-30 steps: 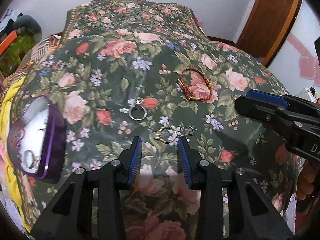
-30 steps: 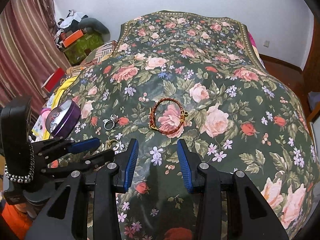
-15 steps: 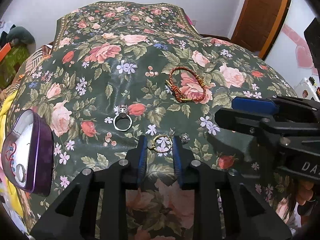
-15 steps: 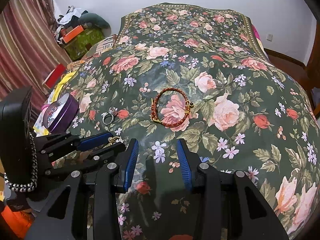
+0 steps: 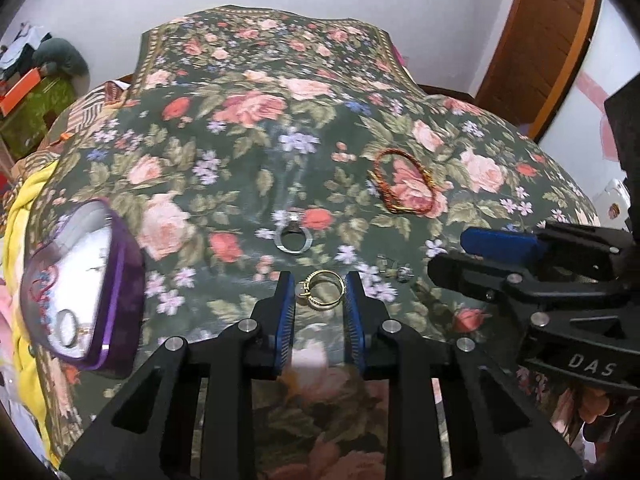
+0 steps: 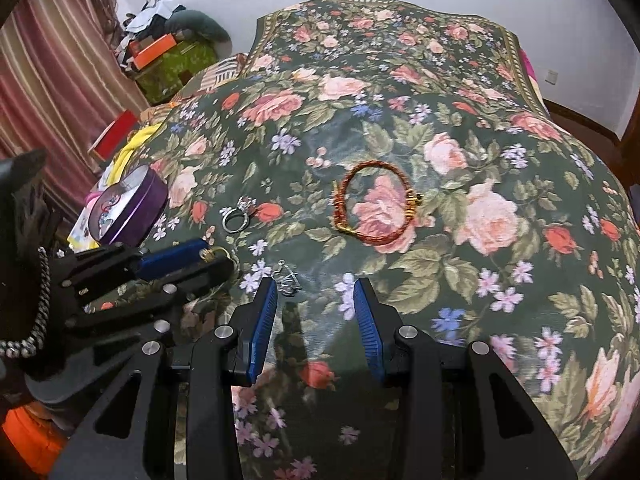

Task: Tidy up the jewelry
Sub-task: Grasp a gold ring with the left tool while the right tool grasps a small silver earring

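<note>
Left gripper (image 5: pixel 320 294): jaws narrowed on the gold ring (image 5: pixel 323 291), pads touching or nearly touching its sides; whether it is lifted clear of the bedspread (image 5: pixel 248 160) I cannot tell. Right gripper (image 6: pixel 316 308): jaws wide, nothing between them, hovering low over the cloth with a small silver earring (image 6: pixel 288 278) just beside its left pad.

Outward from there: silver ring (image 5: pixel 294 232) lies on the bedspread just beyond the gold one; red bracelet (image 5: pixel 404 188) farther off to the right, apart from both grippers. Purple tin (image 5: pixel 84 284) sits open at the left edge of the bed (a ring and some beads already inside, it seems).

Judgement: early to middle. Some pieces are stowed; the gold ring is being picked up now; silver ring, earring and bracelet are left.
</note>
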The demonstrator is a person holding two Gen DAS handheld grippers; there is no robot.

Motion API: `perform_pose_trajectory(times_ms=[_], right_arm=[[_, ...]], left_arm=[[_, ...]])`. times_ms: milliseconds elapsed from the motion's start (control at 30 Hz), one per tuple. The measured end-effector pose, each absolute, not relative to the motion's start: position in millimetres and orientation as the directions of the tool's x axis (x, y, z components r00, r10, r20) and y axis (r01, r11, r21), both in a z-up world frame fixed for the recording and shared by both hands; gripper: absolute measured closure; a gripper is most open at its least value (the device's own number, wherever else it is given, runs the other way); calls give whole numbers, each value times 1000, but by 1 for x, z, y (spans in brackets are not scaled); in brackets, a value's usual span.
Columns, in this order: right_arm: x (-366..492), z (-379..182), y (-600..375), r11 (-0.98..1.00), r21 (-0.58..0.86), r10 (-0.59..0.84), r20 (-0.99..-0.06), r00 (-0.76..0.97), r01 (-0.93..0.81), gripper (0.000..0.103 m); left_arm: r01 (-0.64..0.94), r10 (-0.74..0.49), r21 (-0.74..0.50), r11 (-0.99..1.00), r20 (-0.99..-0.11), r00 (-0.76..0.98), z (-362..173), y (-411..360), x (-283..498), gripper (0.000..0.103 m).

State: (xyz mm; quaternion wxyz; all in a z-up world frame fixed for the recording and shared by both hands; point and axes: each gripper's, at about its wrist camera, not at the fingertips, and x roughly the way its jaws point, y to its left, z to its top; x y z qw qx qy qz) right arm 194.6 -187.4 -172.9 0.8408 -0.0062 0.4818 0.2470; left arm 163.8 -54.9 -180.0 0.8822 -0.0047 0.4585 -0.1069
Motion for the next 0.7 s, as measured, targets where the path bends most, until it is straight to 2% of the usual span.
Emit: perform_pose_trajectory(times_ms=[200, 400, 533, 633, 700], right_arm=[[199, -176, -181, 874, 261, 426, -818, 387, -410, 67], [199, -186, -166, 878, 208, 386, -841, 380, -431, 67], [202, -189, -168, 885, 199, 374, -843, 388, -420, 77], [201, -189, -168, 884, 203, 378, -841, 388, -422, 91], [200, -188, -169, 877, 220, 397, -833, 385, -428, 93]], left_arm=[[168, -198, -122, 978, -797, 571, -177, -42, 160, 79], [168, -210, -137, 976, -795, 570, -180, -41, 161, 79], [162, -212, -144, 976, -797, 566, -182, -40, 161, 79], [157, -210, -145, 977, -797, 567, -181, -38, 160, 79], [155, -209, -146, 977, -796, 568, -180, -37, 159, 79]])
